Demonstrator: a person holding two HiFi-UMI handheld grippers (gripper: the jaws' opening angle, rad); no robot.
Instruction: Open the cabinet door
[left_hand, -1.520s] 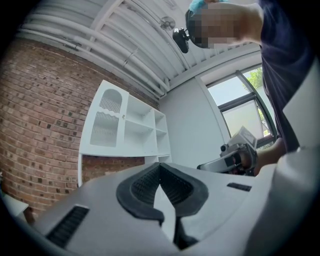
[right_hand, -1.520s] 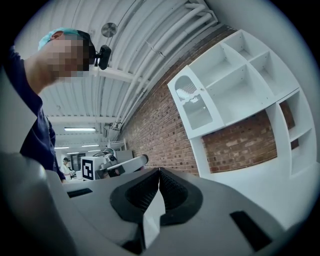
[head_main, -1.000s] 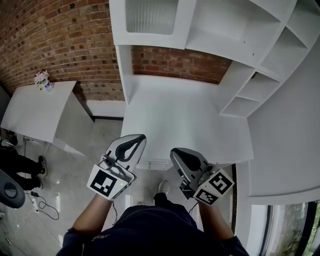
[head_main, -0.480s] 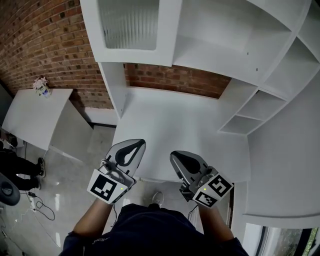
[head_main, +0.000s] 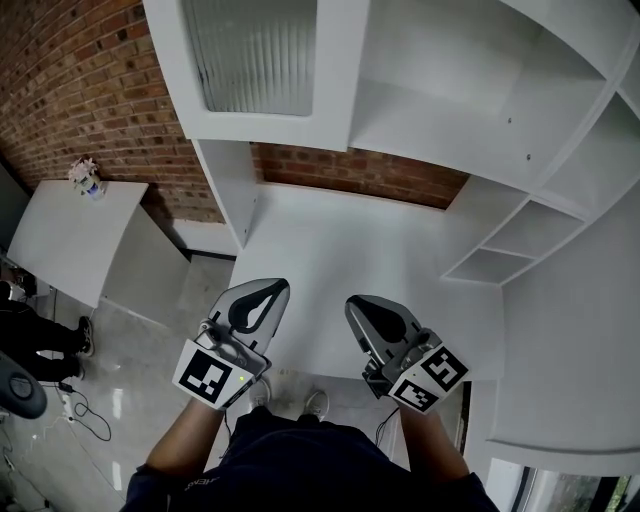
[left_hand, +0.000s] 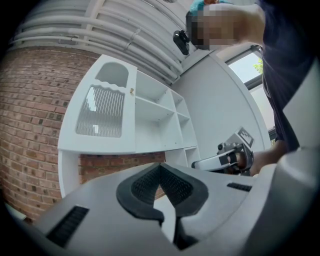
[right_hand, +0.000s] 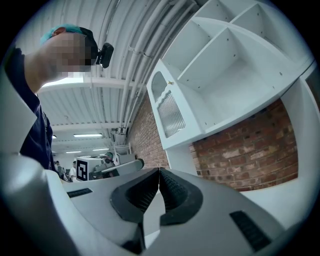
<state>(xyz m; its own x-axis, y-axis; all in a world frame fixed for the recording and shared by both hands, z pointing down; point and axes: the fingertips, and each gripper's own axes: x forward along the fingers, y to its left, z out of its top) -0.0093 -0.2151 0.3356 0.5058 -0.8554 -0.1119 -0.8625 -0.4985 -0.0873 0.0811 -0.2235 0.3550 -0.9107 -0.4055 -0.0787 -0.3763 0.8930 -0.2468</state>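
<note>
A big red brick wall (head_main: 80, 90) stands at the far side. A tall white cabinet (head_main: 450, 110) with open shelves leans against it and fills the far and right part of the scene. Under the shelves lies a flat white desk top (head_main: 370, 260). The cabinet door (head_main: 255, 60) sits at the far left end of the cabinet, high above the desk top. It is taller than it is wide, so its long side runs up and down. Its flat front, with wavy glass in it, faces the person, and it lies shut against the cabinet. A low white side table (head_main: 60, 235) stands on the left, down on the floor. The left gripper (head_main: 268, 290) and the right gripper (head_main: 358, 305) hang side by side over the near edge of the desk top and point toward the far wall. Both have their jaws pressed together with nothing in them. Both are well apart from the door. A tiny gold knob (left_hand: 132, 91) sits on the door's right edge, next to the open shelves. A small bunch of flowers (head_main: 85, 175) stands on the far corner of the side table.
</note>
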